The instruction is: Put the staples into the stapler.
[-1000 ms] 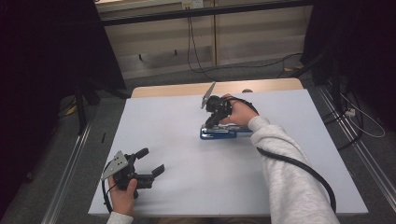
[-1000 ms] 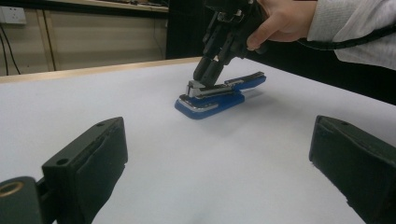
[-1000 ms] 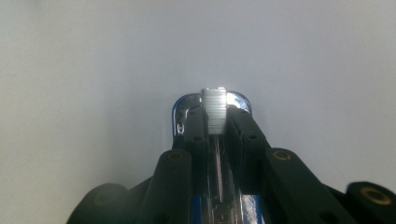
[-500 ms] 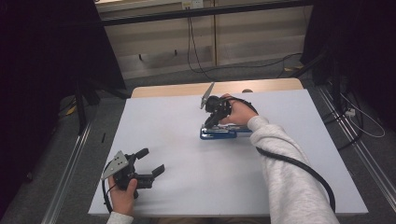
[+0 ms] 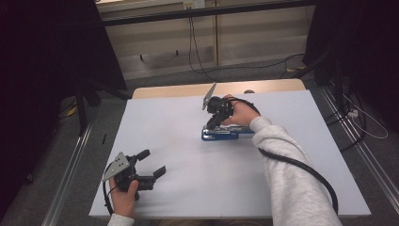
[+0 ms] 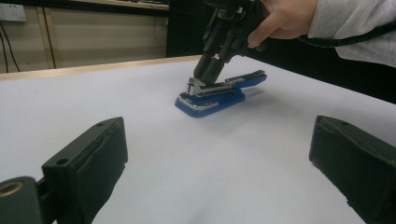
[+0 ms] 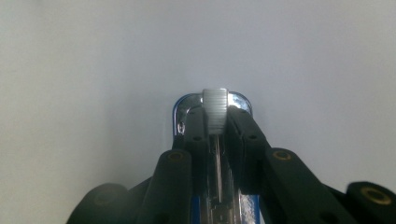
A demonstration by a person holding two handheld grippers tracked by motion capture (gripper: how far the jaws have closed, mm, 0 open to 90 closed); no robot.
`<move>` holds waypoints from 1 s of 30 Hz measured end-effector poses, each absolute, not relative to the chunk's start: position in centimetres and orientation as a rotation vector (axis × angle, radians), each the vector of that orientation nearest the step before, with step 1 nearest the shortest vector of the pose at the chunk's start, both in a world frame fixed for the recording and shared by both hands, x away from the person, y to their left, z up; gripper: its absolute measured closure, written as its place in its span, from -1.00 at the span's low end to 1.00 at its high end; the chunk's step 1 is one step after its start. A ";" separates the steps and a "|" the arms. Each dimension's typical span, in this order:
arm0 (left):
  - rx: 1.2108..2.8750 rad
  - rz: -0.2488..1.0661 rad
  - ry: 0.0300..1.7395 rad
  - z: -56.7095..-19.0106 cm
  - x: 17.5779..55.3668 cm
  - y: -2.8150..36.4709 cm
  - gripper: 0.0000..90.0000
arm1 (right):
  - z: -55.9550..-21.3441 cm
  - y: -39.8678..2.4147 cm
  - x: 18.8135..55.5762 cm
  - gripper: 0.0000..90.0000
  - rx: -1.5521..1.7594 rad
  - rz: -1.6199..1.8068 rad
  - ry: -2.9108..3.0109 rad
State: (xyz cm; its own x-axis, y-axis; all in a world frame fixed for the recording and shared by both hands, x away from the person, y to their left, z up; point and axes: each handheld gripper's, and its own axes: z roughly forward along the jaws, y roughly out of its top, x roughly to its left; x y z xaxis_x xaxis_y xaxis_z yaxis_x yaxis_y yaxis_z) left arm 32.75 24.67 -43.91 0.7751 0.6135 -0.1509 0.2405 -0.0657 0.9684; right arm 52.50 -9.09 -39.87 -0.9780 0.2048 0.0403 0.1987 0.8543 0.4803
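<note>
Your right gripper (image 5: 212, 123) comes down at a slant onto the front end of the blue stapler (image 5: 226, 134), which lies flat on the white table (image 5: 188, 188) in its far half, a little right of the middle. In the right gripper view the two black jaws are pinched against either side of the stapler's metal head (image 7: 215, 109), with the ribbed silver tip (image 7: 215, 103) showing between them and the chrome-edged blue base (image 7: 180, 112) just beneath. From the left gripper view you can see the right gripper (image 6: 211, 74) clamped at the stapler's (image 6: 217, 93) near end, while its blue top arm runs back toward your sleeve (image 6: 355, 23). Your left gripper (image 5: 153, 162) rests low at the near left corner of the table, well apart from the stapler, its jaws spread wide with nothing but bare table between them. Its fingers (image 6: 86, 168) frame the stapler from a distance in the left gripper view.
</note>
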 end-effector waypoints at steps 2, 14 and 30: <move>1.648 0.349 0.690 -43.9 32.7 24.7 -0.90 | -39.8 -9.1 52.5 0.74 0.320 0.778 3.007; 1.645 0.346 0.691 -43.9 32.7 24.7 -0.90 | -39.9 -9.1 52.5 0.74 0.332 0.765 3.010; 1.647 0.345 0.689 -43.9 32.7 24.6 -0.90 | -40.0 -9.1 52.5 0.74 0.319 0.763 3.009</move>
